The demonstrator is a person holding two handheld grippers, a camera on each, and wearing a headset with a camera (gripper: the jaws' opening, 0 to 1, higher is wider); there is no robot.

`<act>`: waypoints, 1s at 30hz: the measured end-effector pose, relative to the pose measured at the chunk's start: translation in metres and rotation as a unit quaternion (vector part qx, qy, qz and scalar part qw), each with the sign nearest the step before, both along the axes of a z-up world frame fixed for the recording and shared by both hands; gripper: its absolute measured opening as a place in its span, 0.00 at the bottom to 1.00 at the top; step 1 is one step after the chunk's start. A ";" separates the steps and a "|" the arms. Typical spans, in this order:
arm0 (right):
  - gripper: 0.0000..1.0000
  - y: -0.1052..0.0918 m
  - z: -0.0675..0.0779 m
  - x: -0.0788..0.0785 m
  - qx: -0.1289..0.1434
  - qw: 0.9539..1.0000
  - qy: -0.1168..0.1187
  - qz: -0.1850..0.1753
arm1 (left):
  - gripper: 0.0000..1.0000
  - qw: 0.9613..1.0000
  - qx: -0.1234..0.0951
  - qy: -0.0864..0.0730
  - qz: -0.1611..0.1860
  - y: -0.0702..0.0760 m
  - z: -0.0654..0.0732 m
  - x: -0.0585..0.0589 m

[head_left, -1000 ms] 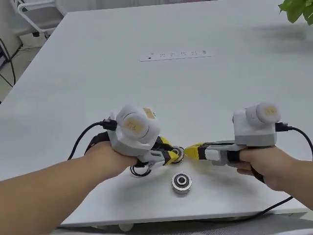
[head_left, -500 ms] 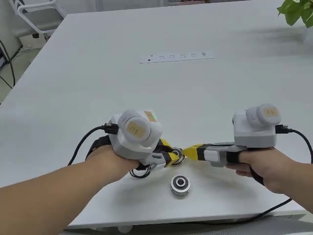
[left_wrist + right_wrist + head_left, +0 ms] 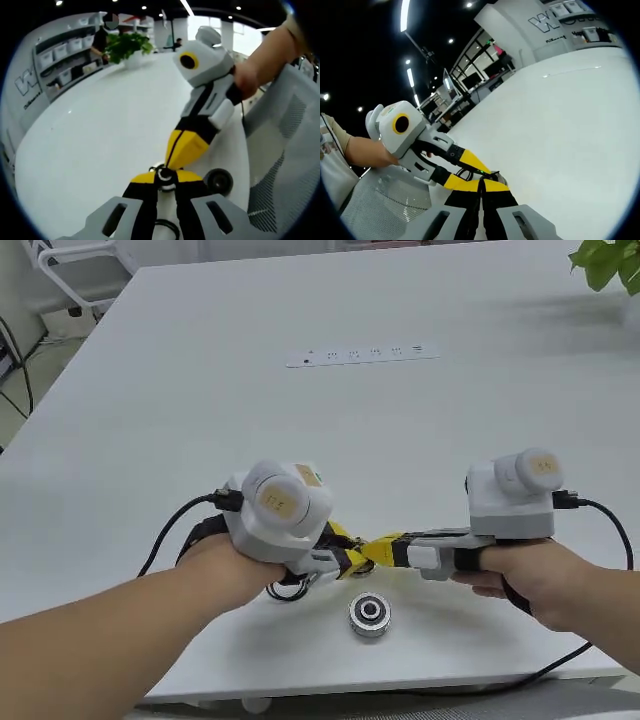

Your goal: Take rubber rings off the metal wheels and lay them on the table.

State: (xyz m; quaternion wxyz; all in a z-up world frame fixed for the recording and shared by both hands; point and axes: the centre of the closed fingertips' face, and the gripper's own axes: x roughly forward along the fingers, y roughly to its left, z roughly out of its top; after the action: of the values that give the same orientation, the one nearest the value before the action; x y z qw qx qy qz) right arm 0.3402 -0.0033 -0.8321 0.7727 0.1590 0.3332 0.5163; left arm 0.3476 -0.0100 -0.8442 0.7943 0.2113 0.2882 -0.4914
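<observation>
rubber ring [image 3: 288,587], one already off, lies flat on the worktop [image 3: 250,410] near the front edge, just beside my left hand [image 3: 228,570]. in the head view the left tongs [image 3: 352,560] and the right tongs [image 3: 376,552] meet tip to tip over the near middle of the worktop. a small metal wheel [image 3: 362,559] sits between them, raised off the surface. a second wheel [image 3: 370,613] rests on the worktop just nearer than the tips and apart from them.

in the left gripper view my left tongs are clamped on the metal wheel, one yellow pad on each side. the right tongs come in from the far right, their tip touching the wheel's upper edge. the second wheel sits just right of the clamped one, and a dark loop at the very bottom looks like the rubber ring.

in the right gripper view the right tongs are together, with no gap between the pads. i cannot tell whether any rubber is caught between them. the metal wheel peeks out just beyond their tips, and the left tongs reach in from the left.

my read is that this is the peel. to do it well i'd hold the left clamp firm on the metal and nip only the rubber lip with the right. then i'd draw it off along the wheel's axis, not sideways, so the wheel doesn't twist out, and lay it beside the rubber ring on the worktop.
</observation>
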 end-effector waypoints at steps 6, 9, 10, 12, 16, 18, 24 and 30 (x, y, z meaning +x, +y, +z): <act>0.00 0.001 0.005 -0.003 0.017 1.000 0.012 0.001 | 0.13 1.000 -0.001 0.000 0.001 0.000 0.000 0.000; 0.00 0.002 0.007 -0.006 0.025 1.000 0.018 0.003 | 0.13 1.000 -0.004 0.000 0.002 0.000 0.000 0.000; 0.00 0.002 0.008 -0.007 0.029 0.999 0.022 0.002 | 0.13 1.000 -0.004 -0.001 0.002 0.000 0.000 0.000; 0.00 0.001 0.011 -0.008 0.042 0.999 0.033 0.002 | 0.13 1.000 -0.006 -0.001 0.004 0.000 0.000 0.000; 0.00 -0.001 0.010 -0.004 0.040 0.999 0.029 -0.009 | 0.13 1.000 -0.010 -0.002 0.007 0.000 0.001 0.000; 0.00 -0.002 0.007 -0.001 0.023 1.000 0.015 -0.012 | 0.13 1.000 -0.012 -0.003 0.008 0.000 0.001 0.000; 0.00 -0.006 0.000 0.002 0.004 1.000 0.010 -0.019 | 0.13 1.000 -0.017 -0.004 0.012 0.000 0.001 0.001; 0.00 -0.006 0.000 0.003 0.001 1.000 0.008 -0.018 | 0.13 1.000 -0.015 -0.003 0.007 0.000 0.001 0.001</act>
State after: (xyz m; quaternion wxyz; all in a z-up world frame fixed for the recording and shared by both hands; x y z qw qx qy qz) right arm 0.3428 -0.0095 -0.8325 0.7793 0.1700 0.3360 0.5009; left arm 0.3482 -0.0100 -0.8432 0.8015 0.1986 0.2803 -0.4895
